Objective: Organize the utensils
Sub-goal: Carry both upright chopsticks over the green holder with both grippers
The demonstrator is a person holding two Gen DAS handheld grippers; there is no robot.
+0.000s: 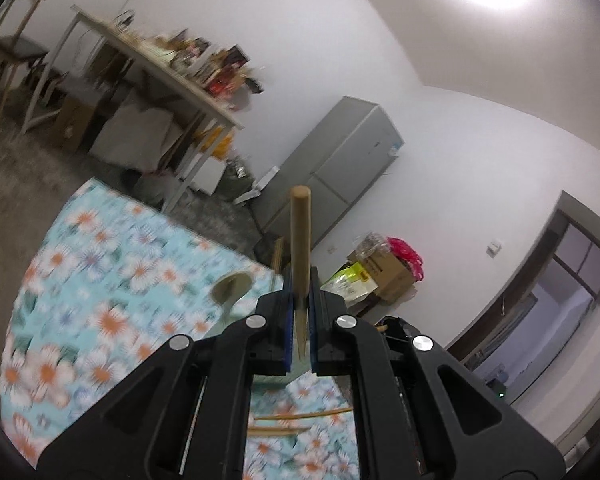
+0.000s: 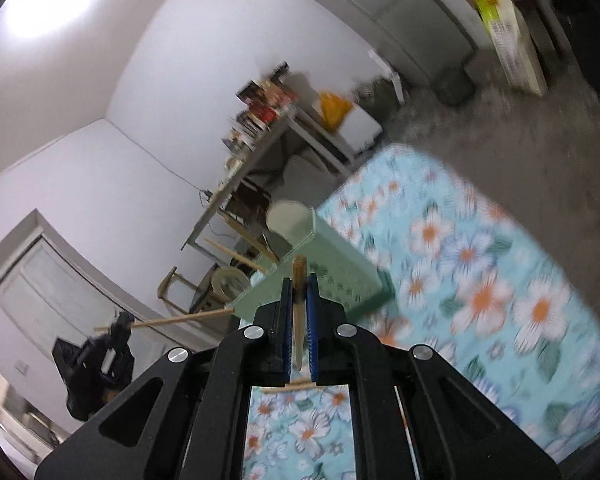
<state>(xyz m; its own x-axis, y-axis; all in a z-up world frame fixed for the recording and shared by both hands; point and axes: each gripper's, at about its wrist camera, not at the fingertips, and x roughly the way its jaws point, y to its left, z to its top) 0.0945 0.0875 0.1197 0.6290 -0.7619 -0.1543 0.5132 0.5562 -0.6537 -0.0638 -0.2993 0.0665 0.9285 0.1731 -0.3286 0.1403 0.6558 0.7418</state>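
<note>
My left gripper [image 1: 300,276] is shut on a wooden utensil handle [image 1: 300,236] that sticks up between the blue pads, raised above the floral cloth. A pale spoon [image 1: 232,286] lies on the cloth just left of it. My right gripper [image 2: 300,280] is shut on a thin wooden stick [image 2: 300,276]. Just beyond it stands a pale green utensil holder [image 2: 320,264] with chopsticks [image 2: 236,258] and a round pale piece [image 2: 288,220] poking out. The left gripper [image 2: 112,334] also shows in the right wrist view, holding a long stick [image 2: 180,320].
The table has a blue floral cloth [image 1: 100,280]. Loose chopsticks [image 1: 300,420] lie on it under the left gripper, one more [image 2: 288,387] under the right. Beyond are a cluttered white table [image 1: 172,64], a grey fridge [image 1: 340,160], boxes [image 1: 384,272] and a chair [image 1: 16,44].
</note>
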